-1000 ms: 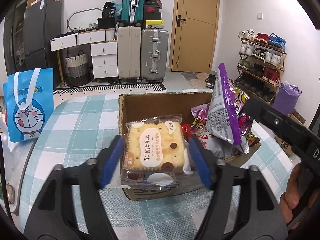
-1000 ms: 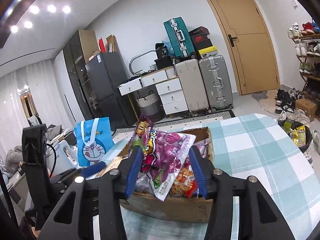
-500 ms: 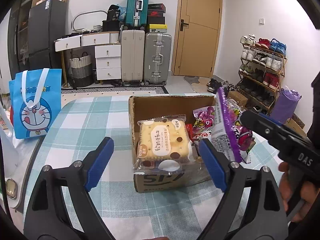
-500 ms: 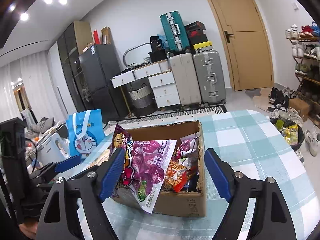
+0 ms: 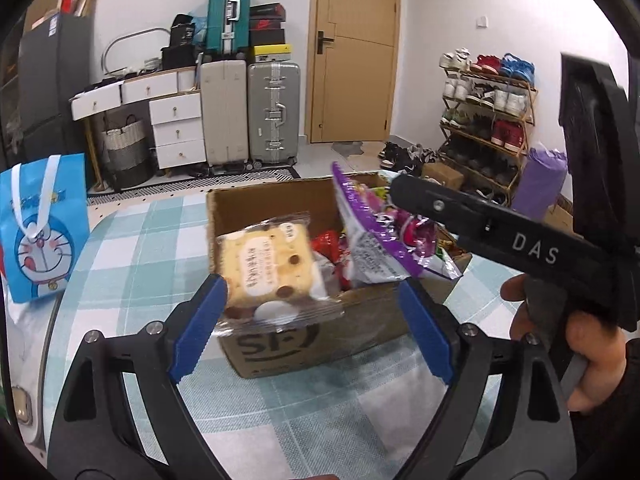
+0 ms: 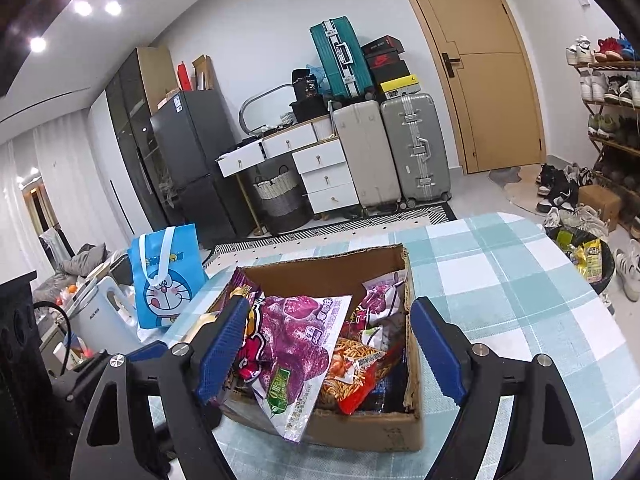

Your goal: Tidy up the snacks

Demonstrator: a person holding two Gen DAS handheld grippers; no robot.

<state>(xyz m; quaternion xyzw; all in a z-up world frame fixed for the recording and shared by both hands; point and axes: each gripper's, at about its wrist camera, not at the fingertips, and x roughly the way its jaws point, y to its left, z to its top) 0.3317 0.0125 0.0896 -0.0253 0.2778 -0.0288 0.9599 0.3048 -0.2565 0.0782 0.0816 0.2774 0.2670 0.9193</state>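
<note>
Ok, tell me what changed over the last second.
Both grippers let go and drew back from the cardboard box. The left gripper released the biscuit pack, the right gripper the purple snack bag; both packs now rest in the box. Box and blue bag stayed put.

Cardboard box [image 6: 360,432] crammed with snacks, purple packet [image 6: 296,344] overhanging, checked tablecloth [image 6: 500,280]

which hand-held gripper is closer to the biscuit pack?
Left. The left hand-held gripper is open around the biscuit pack; the right hand-held gripper is open at the purple bag beside it.
</note>
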